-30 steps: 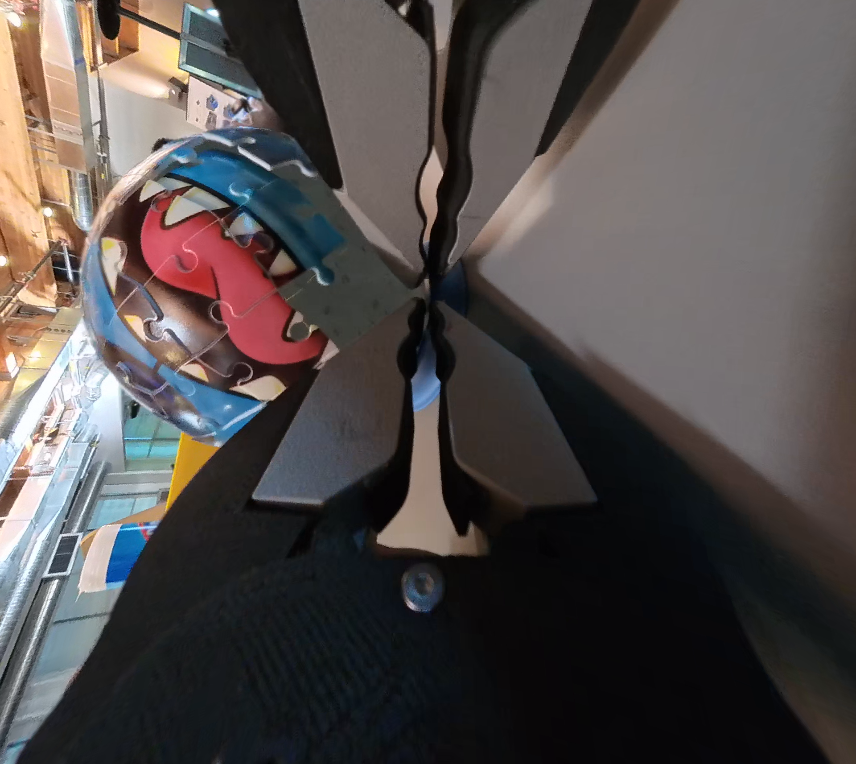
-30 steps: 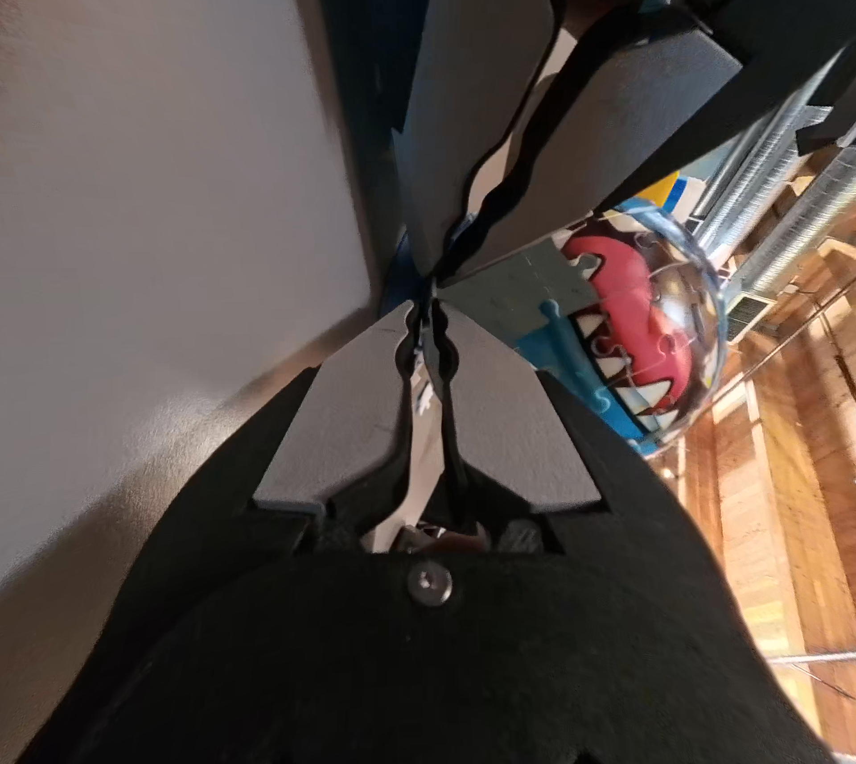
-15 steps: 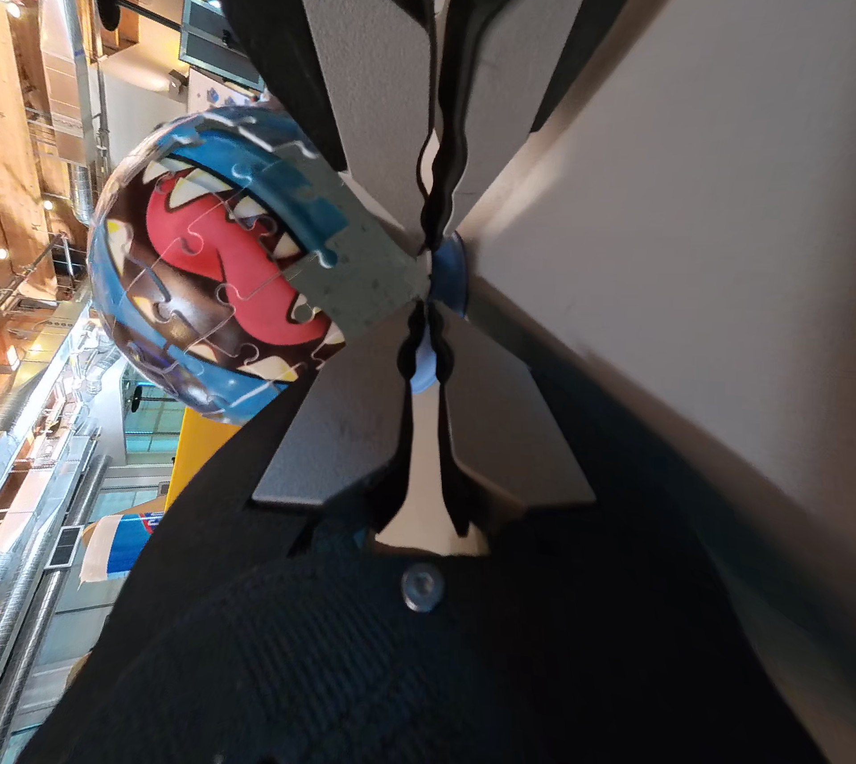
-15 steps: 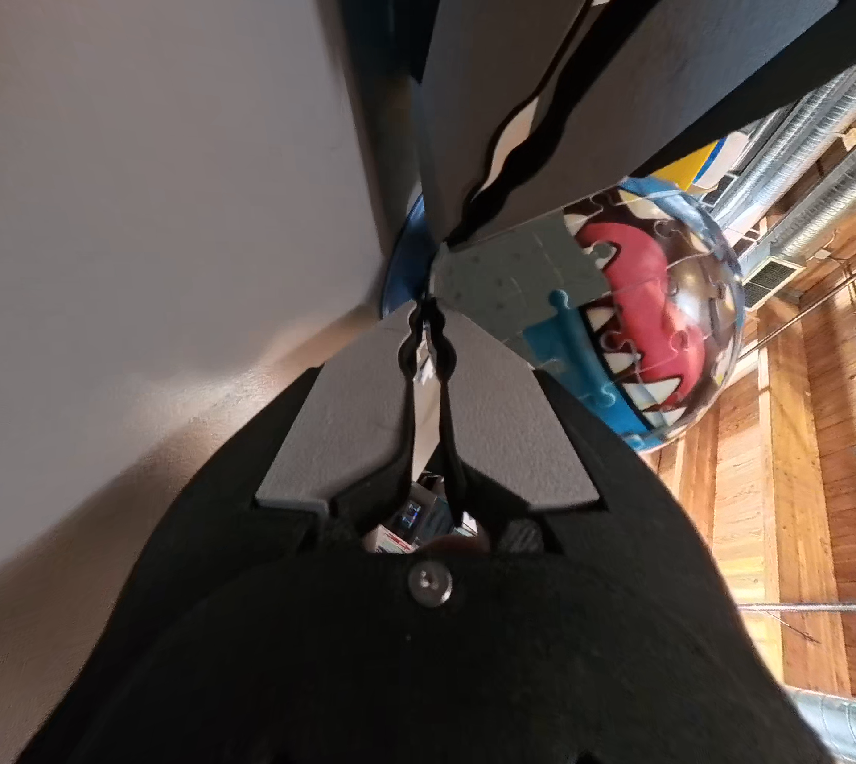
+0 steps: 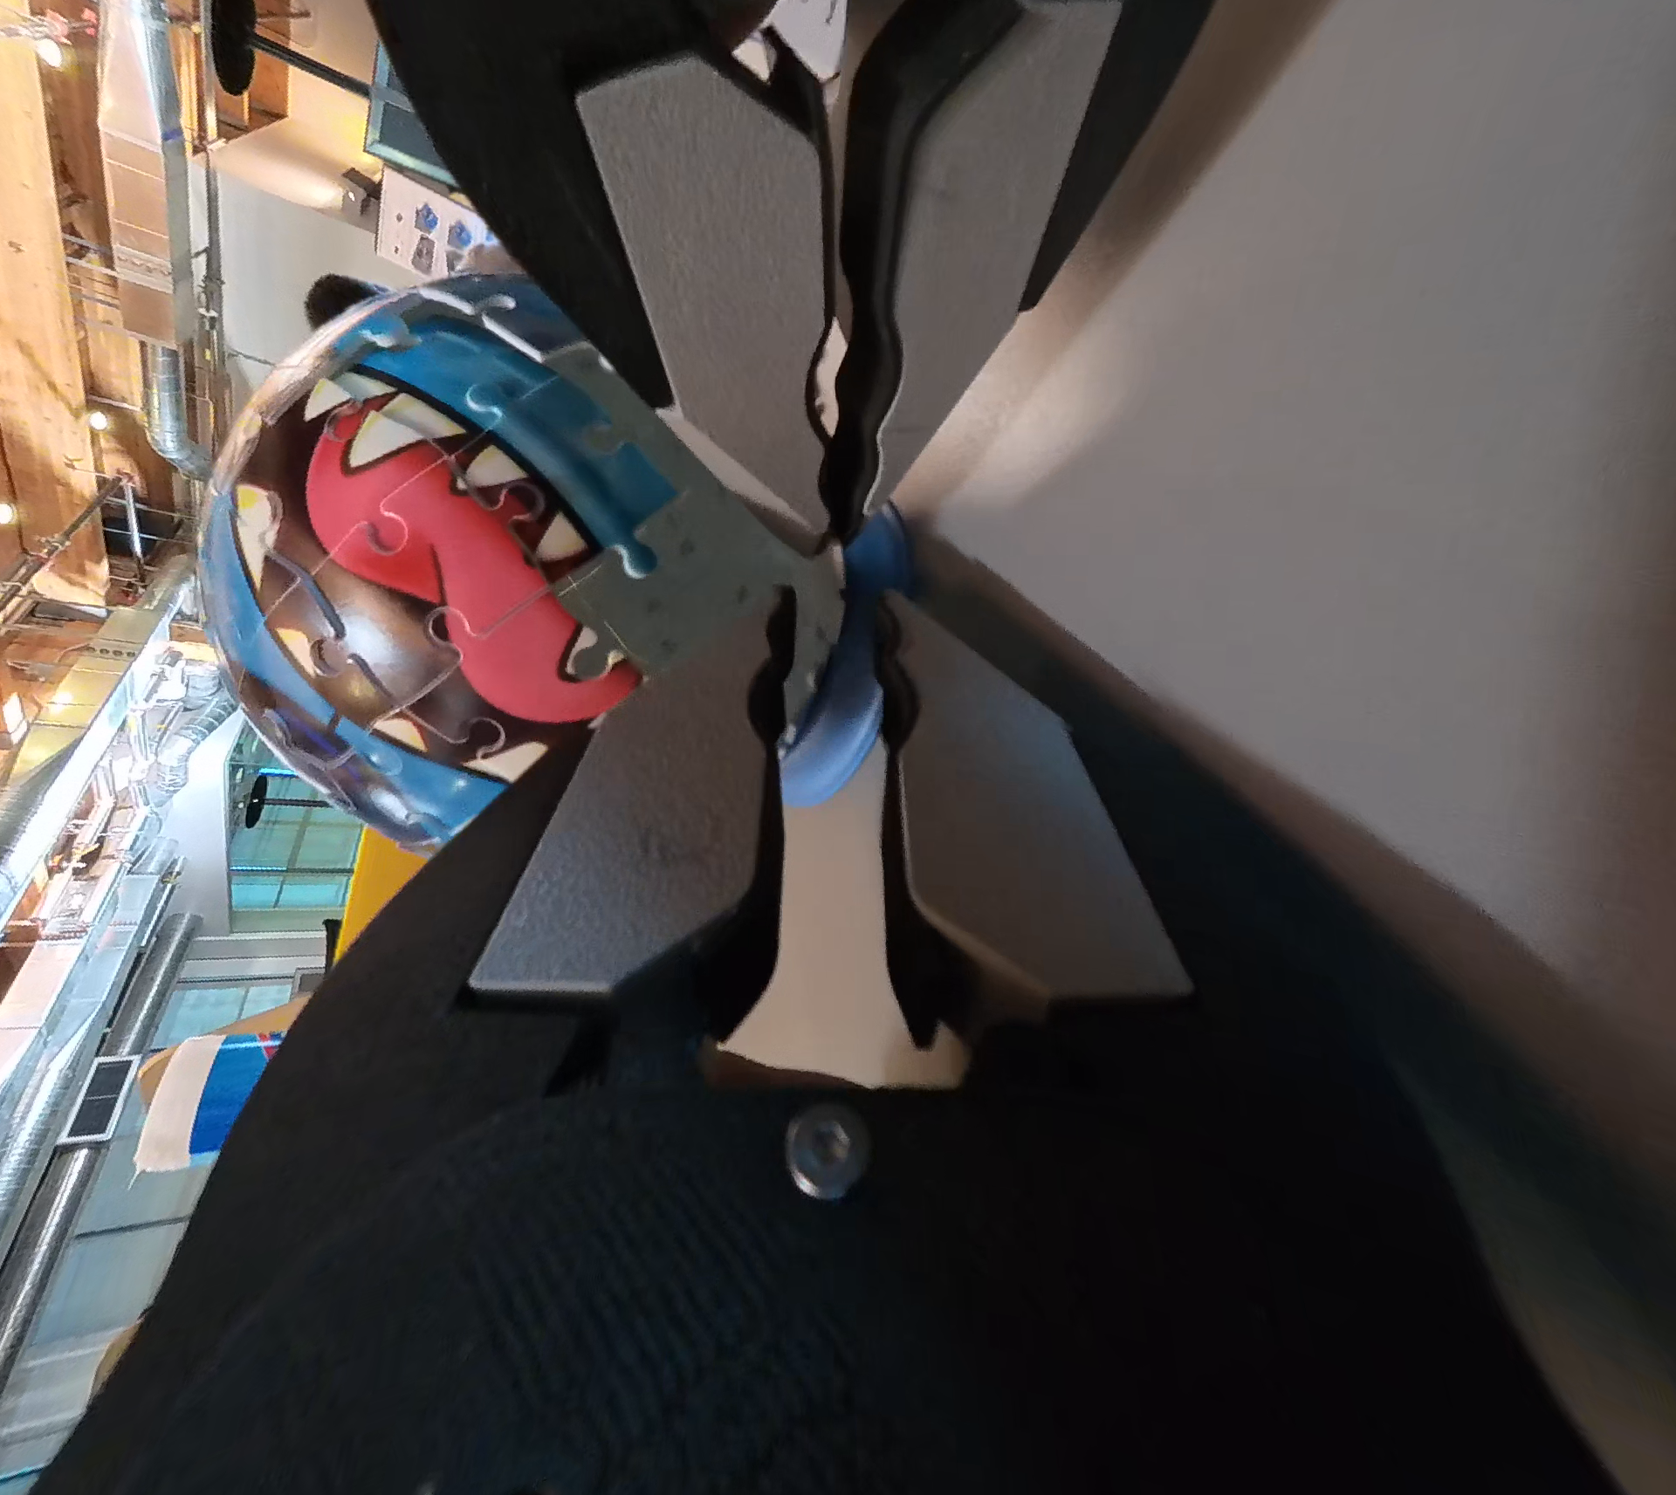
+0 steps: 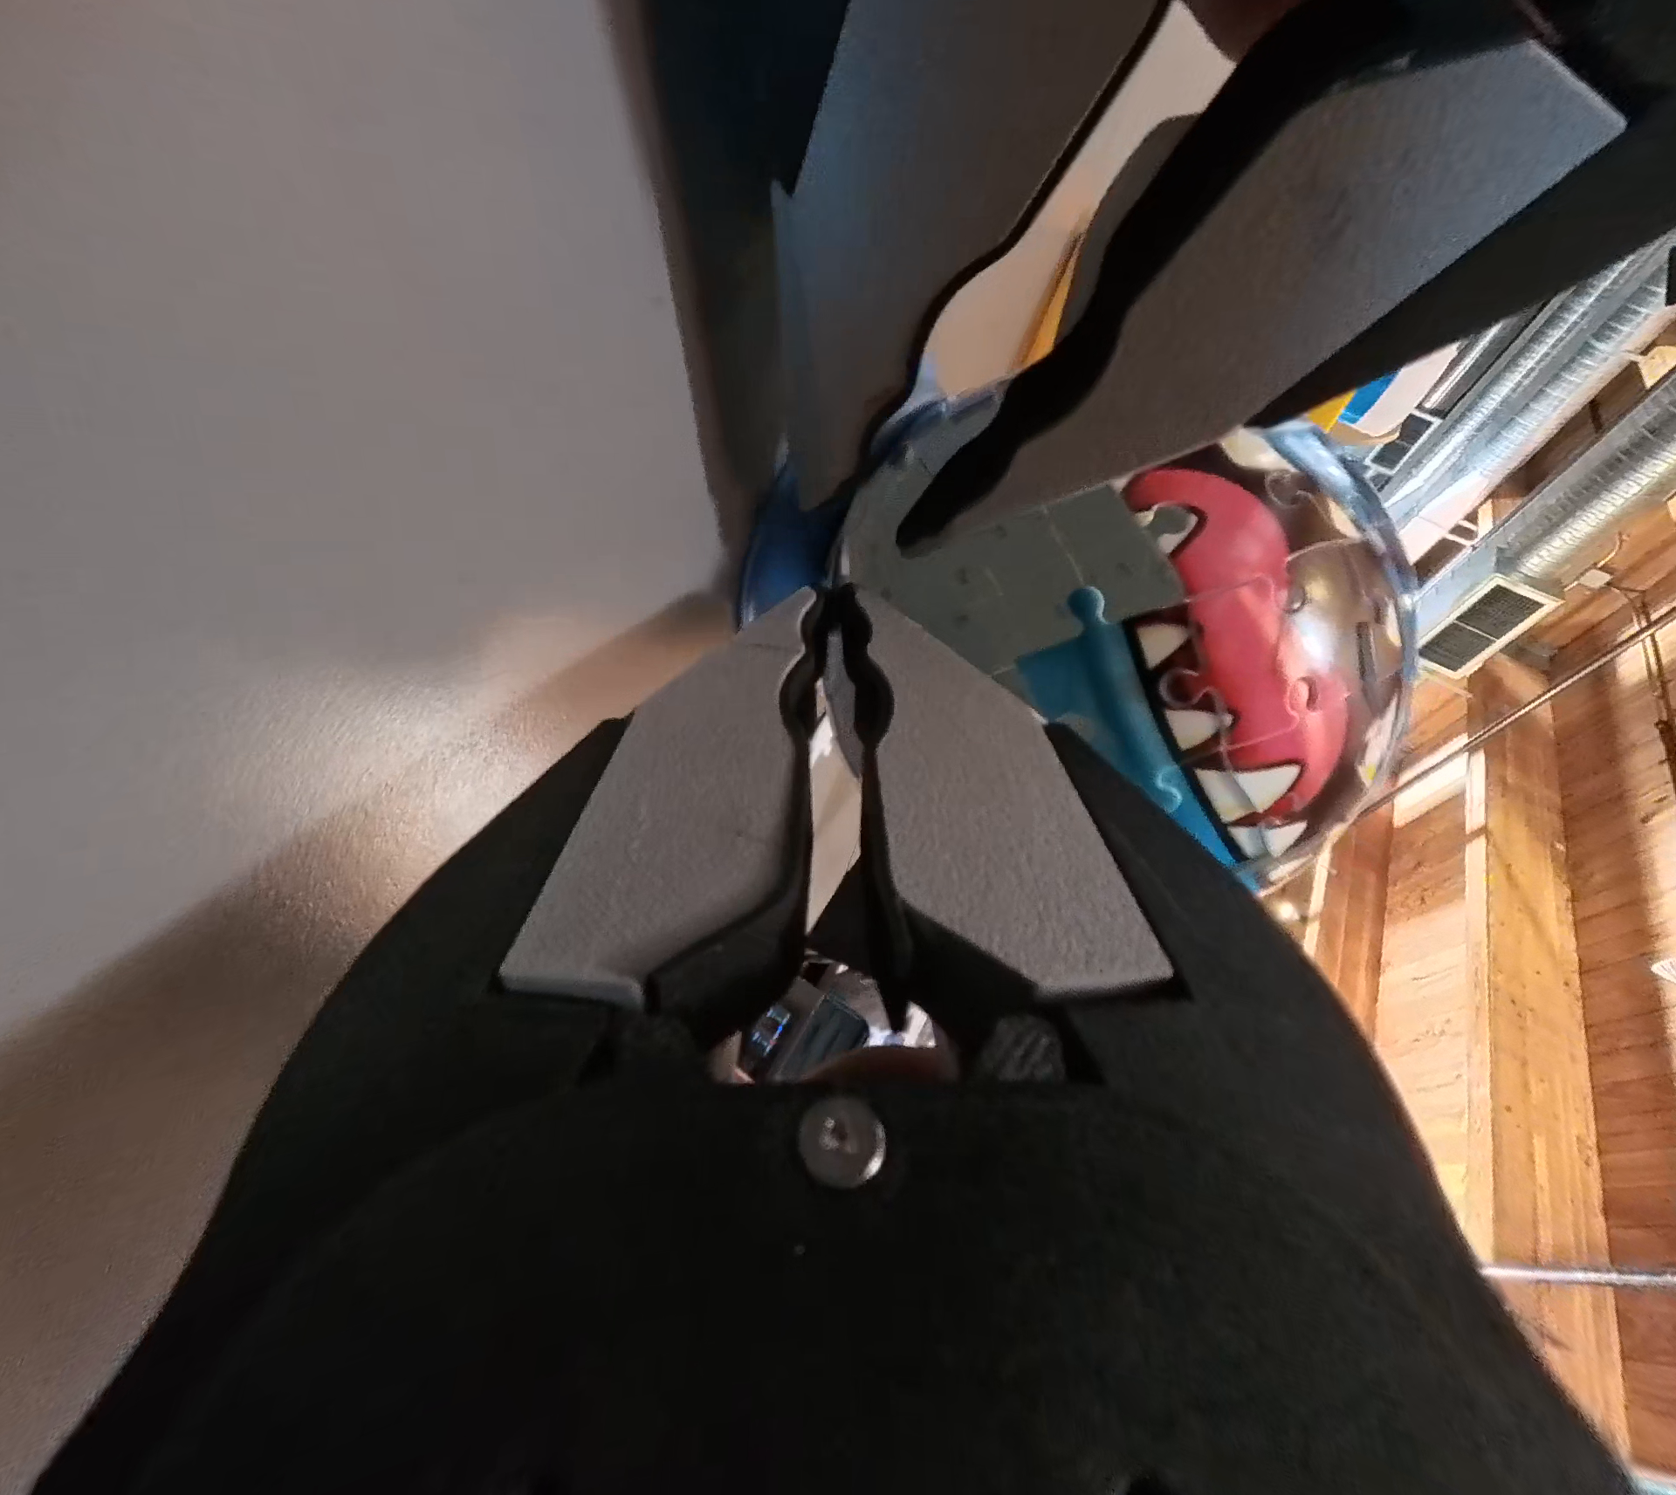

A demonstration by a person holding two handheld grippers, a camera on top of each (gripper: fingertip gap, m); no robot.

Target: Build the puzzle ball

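Up close, we see the puzzle ball (image 5: 399, 572), a clear sphere printed with a red tongue, white teeth and blue bands, held in the air between 2 claws that meet tip to tip at its grey, unprinted edge. Our left claw (image 5: 830, 617) is clamped on that grey rim (image 5: 716, 599) and on a blue ring (image 5: 839, 726) just beside the ball. Our right claw (image 6: 839, 617) is pressed together at the same rim, pinching the thin edge next to the blue ring (image 6: 780, 554). Beyond the ball a pale tabletop (image 5: 1360, 363) fills the side away from it, and wooden beams (image 6: 1542, 907) and metal ducts (image 5: 154, 91) lie behind the ball.
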